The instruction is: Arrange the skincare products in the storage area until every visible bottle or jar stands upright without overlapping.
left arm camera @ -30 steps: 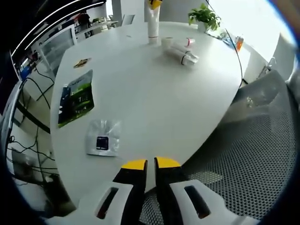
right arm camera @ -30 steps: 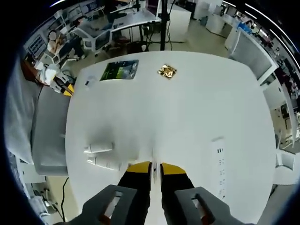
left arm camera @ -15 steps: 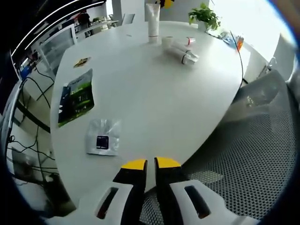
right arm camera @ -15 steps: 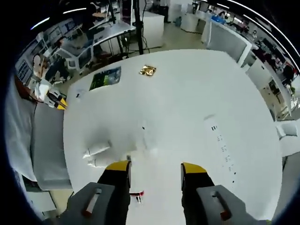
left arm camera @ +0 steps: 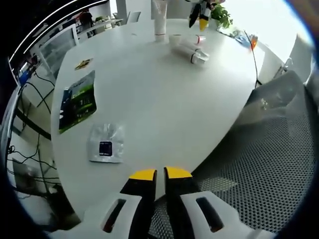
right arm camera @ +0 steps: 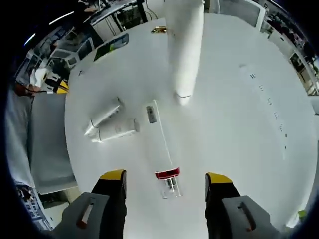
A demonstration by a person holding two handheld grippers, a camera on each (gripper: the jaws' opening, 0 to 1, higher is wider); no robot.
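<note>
While matte white tubes (right arm camera: 112,122) lie flat, right gripper (right arm camera: 164,178) gapes — fingers spread.

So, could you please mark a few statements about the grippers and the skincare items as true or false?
1. The right gripper is open. True.
2. The tall white tube lies flat. False: it stands on its cap.
3. The left gripper grips a bottle. False: its jaws are shut on nothing.
4. Two white tubes lie on their sides on the table. True.
5. The green packet sits between the right jaws. False: a red-banded clear bottle lies there.
</note>
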